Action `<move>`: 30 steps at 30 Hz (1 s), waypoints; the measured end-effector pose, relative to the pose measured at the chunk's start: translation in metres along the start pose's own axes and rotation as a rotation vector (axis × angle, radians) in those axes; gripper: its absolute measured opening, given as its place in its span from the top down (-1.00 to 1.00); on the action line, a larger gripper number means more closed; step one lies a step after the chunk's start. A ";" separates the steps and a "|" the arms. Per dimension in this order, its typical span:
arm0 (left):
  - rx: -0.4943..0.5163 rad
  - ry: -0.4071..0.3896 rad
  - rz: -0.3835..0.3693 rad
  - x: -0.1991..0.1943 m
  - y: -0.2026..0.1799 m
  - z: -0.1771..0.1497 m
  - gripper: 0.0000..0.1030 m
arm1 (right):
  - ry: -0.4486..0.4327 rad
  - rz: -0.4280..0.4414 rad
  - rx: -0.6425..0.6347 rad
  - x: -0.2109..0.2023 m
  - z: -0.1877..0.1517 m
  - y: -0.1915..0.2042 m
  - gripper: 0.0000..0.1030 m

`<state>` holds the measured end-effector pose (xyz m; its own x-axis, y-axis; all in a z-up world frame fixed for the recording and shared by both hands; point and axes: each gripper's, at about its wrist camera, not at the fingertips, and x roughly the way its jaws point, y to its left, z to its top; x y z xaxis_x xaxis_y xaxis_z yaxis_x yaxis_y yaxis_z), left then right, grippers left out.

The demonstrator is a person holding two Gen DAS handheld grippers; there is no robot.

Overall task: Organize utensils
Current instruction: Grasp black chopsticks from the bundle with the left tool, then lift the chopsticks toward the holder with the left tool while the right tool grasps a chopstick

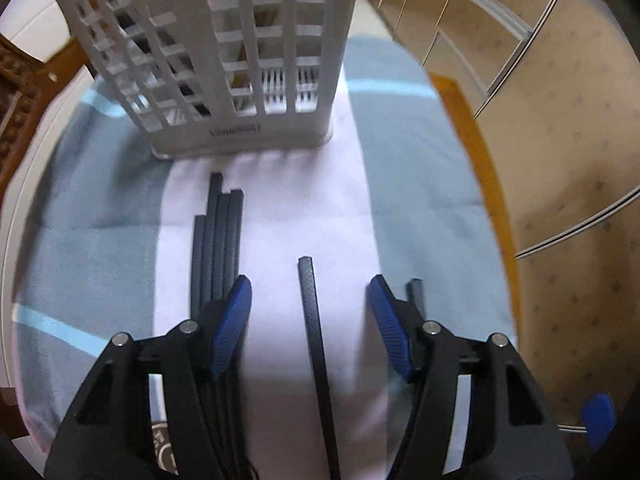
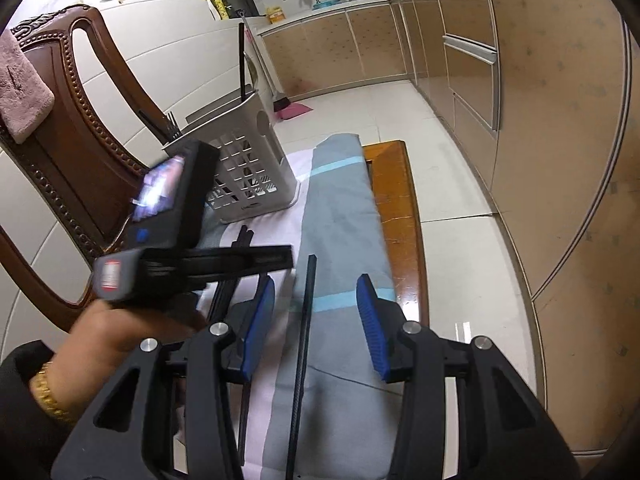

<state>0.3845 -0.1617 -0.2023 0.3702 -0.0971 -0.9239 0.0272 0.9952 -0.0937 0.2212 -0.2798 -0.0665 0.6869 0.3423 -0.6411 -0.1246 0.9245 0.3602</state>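
Here we are partway through sorting chopsticks into the white caddy [image 1: 224, 60], which stands upright on the striped cloth [image 1: 420, 168] at the far end of the table. In the right wrist view the caddy [image 2: 248, 160] already holds one tall black stick and what looks like a fork, so some of the work is done.

Our left gripper [image 1: 310, 312] points steeply down over the cloth. Its blue pads stand well apart, and a single chopstick [image 1: 314, 340] lies between them, touched by neither; we judge it is lying on the cloth, not held. A bundle of chopsticks [image 1: 218, 240] lies just beside the left pad, running under that finger, ends toward the caddy. Another dark stick end [image 1: 416, 292] peeps out behind the right pad.

Our right gripper [image 2: 316, 320] is likewise part open, and a chopstick [image 2: 306, 320] runs lengthwise through the gap with daylight on both sides. Whether anything lower down supports it we cannot tell. The left hand [image 2: 120, 332] and its tool cross the left of that view, blurred.

So the step in hand is a pick. Next we should centre the left pads on the lone stick, settle lower, and close squarely across it, keeping clear of the bundle. After that comes a lift, a tilt to upright, and a drop into a caddy slot.
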 end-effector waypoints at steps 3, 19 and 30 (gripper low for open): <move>-0.001 -0.030 0.025 0.006 -0.001 0.004 -0.15 | 0.009 0.009 -0.008 0.002 -0.001 0.003 0.16; 0.042 -0.428 -0.203 -0.170 0.051 -0.023 0.86 | 0.151 -0.038 -0.090 0.078 0.010 0.031 0.16; 0.046 -0.582 -0.202 -0.226 0.092 -0.050 0.85 | 0.326 -0.142 -0.141 0.151 0.018 0.040 0.88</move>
<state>0.2570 -0.0488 -0.0204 0.7994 -0.2753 -0.5341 0.1847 0.9584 -0.2175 0.3328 -0.1944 -0.1367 0.4438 0.2230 -0.8679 -0.1575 0.9729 0.1694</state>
